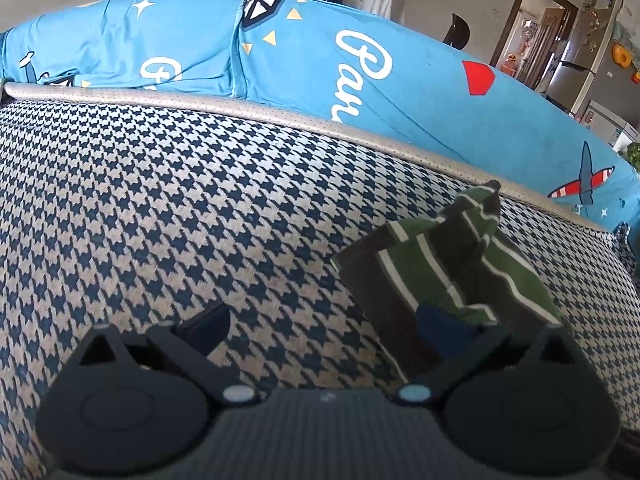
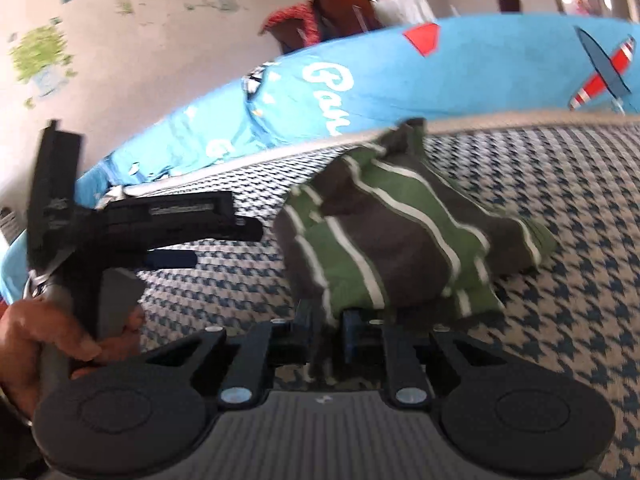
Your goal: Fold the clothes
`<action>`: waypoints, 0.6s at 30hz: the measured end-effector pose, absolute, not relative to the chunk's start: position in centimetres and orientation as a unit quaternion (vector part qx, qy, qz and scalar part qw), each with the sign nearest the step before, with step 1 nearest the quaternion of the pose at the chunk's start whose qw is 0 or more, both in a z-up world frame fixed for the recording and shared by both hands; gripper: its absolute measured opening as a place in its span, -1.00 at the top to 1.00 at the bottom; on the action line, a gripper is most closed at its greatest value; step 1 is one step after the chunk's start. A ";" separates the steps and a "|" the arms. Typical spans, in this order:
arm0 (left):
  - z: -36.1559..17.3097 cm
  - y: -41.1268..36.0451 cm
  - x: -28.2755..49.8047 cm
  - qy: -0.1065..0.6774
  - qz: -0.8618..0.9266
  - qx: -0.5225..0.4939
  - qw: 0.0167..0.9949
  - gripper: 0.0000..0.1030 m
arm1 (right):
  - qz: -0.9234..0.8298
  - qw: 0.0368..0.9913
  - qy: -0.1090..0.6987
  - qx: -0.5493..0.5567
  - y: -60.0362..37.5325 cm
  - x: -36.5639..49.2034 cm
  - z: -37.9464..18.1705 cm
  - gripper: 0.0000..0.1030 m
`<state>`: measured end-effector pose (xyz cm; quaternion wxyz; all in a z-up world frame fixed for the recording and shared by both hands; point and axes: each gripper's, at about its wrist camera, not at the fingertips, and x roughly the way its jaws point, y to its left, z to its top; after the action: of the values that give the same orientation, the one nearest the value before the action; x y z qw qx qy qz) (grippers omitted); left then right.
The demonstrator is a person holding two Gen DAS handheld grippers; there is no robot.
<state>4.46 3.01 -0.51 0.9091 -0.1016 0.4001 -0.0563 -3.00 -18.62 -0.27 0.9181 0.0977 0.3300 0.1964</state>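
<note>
1. Right claw (image 2: 326,330) pinches the near edge of the striped cloth (image 2: 400,236).
2. Left claw (image 1: 320,332) is wide open, holding nothing.
3. Cloth lies bunched on the checked sofa seat (image 1: 180,200), near the blue cushion (image 1: 300,64).

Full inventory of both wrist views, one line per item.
Green, dark-brown and white striped cloth: one, bunched, on the houndstooth surface, right of centre in the left wrist view.
Blue-and-cream houndstooth fabric surface: one, underneath the cloth.
Bright blue printed cushion: one, behind the surface's grey edge.
Silver fridge: one, far right background.
Left gripper: black, jaws wide apart, nothing pinched; the cloth lies at its right finger.
Right gripper: black, jaws closed on the cloth's near edge.
Hand: one, holding the left gripper's handle.
</note>
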 end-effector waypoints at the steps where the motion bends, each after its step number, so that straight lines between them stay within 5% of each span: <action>1: -0.5 3.1 4.5 0.401 -0.055 -0.102 0.909 -1.00 | 0.196 0.916 0.336 0.098 -18.5 -2.8 -0.5 0.66; 10: -0.4 3.5 4.7 0.398 -0.049 -0.110 0.909 -1.00 | 0.199 0.907 0.358 0.096 -17.0 -2.1 -2.2 0.60; 12: -0.1 3.8 4.8 0.392 -0.042 -0.111 0.912 -1.00 | 0.210 0.911 0.345 0.087 -16.4 -2.4 -2.1 0.88; 18: 1.1 5.7 4.8 0.362 -0.002 -0.116 0.925 -1.00 | 0.301 0.910 0.286 0.014 -12.7 -5.0 -0.2 0.88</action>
<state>4.82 5.66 1.06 0.9248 -0.1164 0.3621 -0.0020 -4.95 -12.71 -0.15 0.9098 0.0142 0.2857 0.3006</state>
